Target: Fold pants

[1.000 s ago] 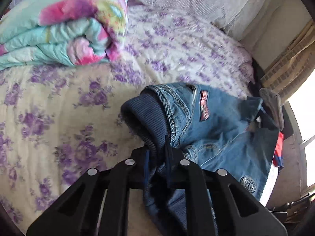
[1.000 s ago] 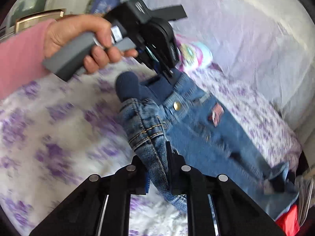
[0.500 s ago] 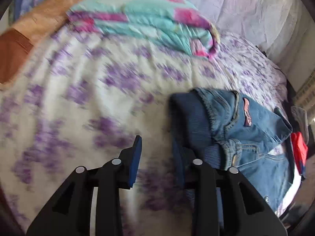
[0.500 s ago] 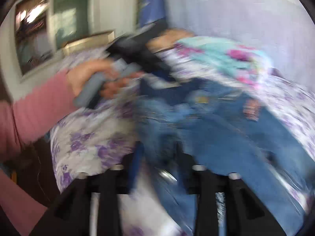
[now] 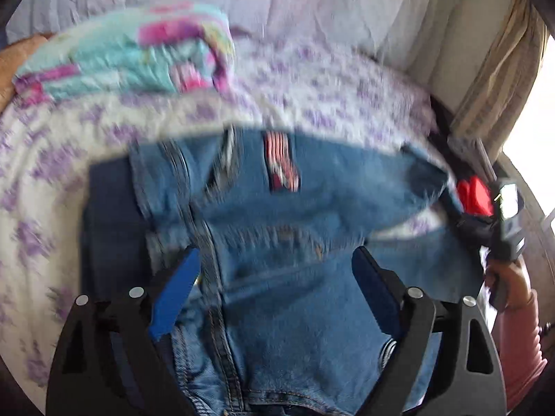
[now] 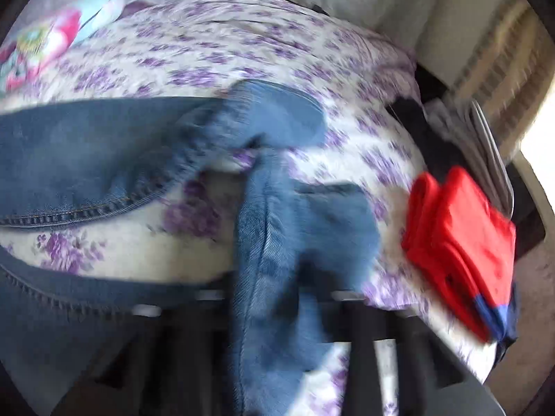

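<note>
Barely started tbh: jeans (image 5: 277,228) lie rumpled on the bed (image 6: 263,45), no neat fold yet. Left gripper (image 5: 277,277) is opening, pinching nothing; right gripper (image 6: 270,298) clamps a leg.

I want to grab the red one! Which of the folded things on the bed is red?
The red cloth near the bed's right edge. The other folded thing, the blanket far off at the left, is turquoise and pink.

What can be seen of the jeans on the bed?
The jeans are blue denim with stitched seams, a dark ribbed waistband and a red striped patch. They lie spread on the floral bedspread, legs apart. The left gripper is opening over them without pinching. The right gripper looks shut on one leg, though blurred.
</note>
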